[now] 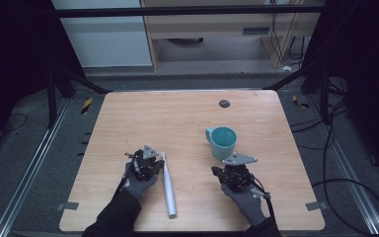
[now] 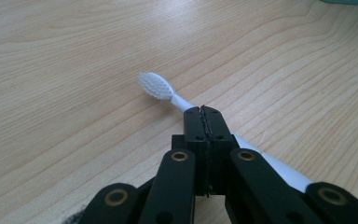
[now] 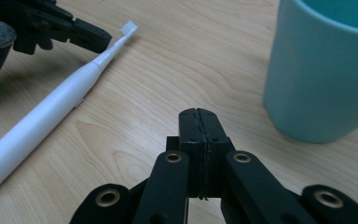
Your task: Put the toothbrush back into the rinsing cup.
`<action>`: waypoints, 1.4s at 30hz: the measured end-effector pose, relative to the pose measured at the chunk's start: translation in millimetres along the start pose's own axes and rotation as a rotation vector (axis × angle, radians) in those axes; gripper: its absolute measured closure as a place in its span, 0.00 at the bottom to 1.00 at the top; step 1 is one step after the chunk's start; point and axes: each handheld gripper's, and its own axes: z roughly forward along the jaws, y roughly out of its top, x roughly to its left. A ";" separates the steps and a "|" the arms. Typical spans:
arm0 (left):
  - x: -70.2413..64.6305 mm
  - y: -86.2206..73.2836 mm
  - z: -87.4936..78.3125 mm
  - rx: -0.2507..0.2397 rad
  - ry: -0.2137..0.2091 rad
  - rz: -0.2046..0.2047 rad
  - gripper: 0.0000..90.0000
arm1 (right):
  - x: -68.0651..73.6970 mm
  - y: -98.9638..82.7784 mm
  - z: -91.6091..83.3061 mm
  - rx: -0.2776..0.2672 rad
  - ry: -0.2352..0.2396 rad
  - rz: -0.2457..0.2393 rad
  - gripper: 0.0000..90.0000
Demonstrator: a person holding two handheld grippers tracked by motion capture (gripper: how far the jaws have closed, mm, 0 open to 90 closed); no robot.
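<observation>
A: Item one, white electric toothbrush (image 1: 167, 185)?
B: Flat on the worktop (image 1: 128, 113), lower centre, head toward the top.
A: Left gripper (image 1: 154, 157)?
B: Jaws pressed together, empty, just left of the brush neck.
A: Right gripper (image 1: 216, 171)?
B: Jaws together, empty, just below the teal mug (image 1: 222, 141), centre right.

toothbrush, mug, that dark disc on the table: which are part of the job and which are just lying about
In the job:
- white electric toothbrush, beside the left gripper
- teal mug, ahead of the right gripper

Lying about:
- dark round disc near the table's far edge
</observation>
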 end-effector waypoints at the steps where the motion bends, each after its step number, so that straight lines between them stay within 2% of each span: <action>1: -0.4 0.4 -0.1 -0.004 -0.001 0.003 1.00 | -1.5 0.0 -0.9 -0.002 -0.004 -0.001 1.00; 7: -2.5 2.0 2.3 -0.002 -0.009 0.002 1.00 | -13.5 0.8 -12.4 -0.019 -0.032 0.024 1.00; 10: -5.2 5.3 3.1 -0.003 -0.013 0.009 1.00 | -23.2 -0.7 -21.6 -0.034 -0.057 0.037 1.00; 11: -6.3 7.3 3.4 -0.011 -0.016 0.011 1.00 | -30.7 -3.2 -27.8 -0.042 -0.077 0.049 1.00; 12: -6.3 7.3 3.4 -0.011 -0.016 0.011 1.00 | -30.7 -3.2 -27.8 -0.042 -0.077 0.049 1.00; 13: -6.6 7.9 3.4 -0.010 -0.018 0.012 1.00 | -37.8 -5.8 -33.4 -0.049 -0.094 0.072 1.00; 21: -9.9 8.8 4.9 -0.005 -0.025 0.024 1.00 | -58.1 -13.9 -45.1 -0.053 -0.157 0.099 1.00; 25: -11.3 11.6 -4.2 -0.037 -0.026 0.020 1.00 | -69.5 -18.8 -51.1 -0.052 -0.199 0.110 1.00; 30: -14.0 15.0 -25.2 -0.091 -0.046 0.014 1.00 | -78.6 -22.7 -55.6 -0.057 -0.223 0.139 1.00; 37: -29.8 5.5 -44.2 -0.090 -0.091 0.037 1.00 | -82.9 -26.3 -56.6 -0.043 -0.247 0.140 1.00; 42: -42.5 -2.1 -46.6 -0.069 -0.124 0.054 1.00 | -82.7 -27.9 -57.2 -0.037 -0.251 0.135 1.00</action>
